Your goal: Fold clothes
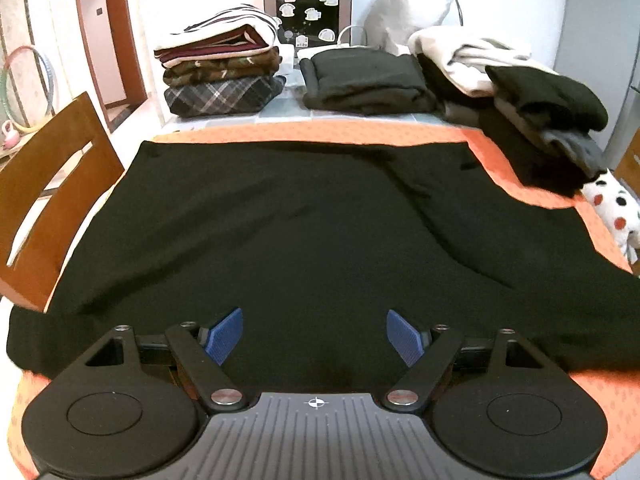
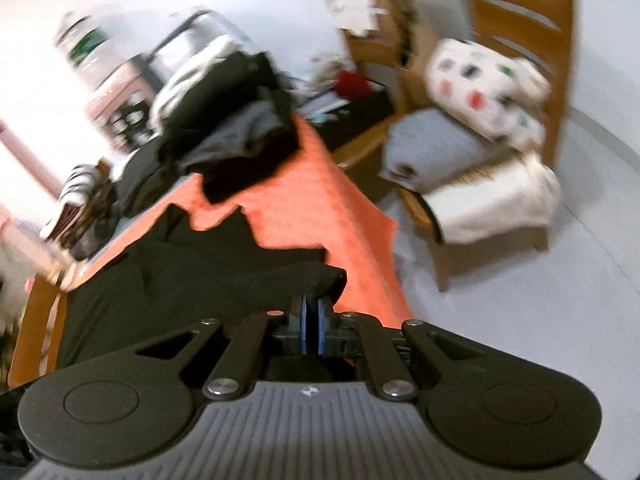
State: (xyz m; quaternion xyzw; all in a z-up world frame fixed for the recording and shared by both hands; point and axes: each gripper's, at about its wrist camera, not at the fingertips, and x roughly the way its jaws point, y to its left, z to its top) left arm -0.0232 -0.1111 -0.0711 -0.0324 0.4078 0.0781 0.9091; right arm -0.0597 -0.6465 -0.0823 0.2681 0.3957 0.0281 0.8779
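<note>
right gripper (image 2: 311, 320) clenched on sleeve end of black garment (image 1: 280, 220) | left gripper (image 1: 314, 338) released above near hem | garment spread at 12 o'clock, long axis 9-to-3 | right hand nearer

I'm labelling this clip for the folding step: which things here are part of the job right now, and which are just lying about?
In the job:
- black garment spread on the orange cloth
- right gripper, shut on the garment's edge
- left gripper, open above it

Lying about:
- folded stack
- unfolded pile
- wooden chair
- spotted cushion
</note>
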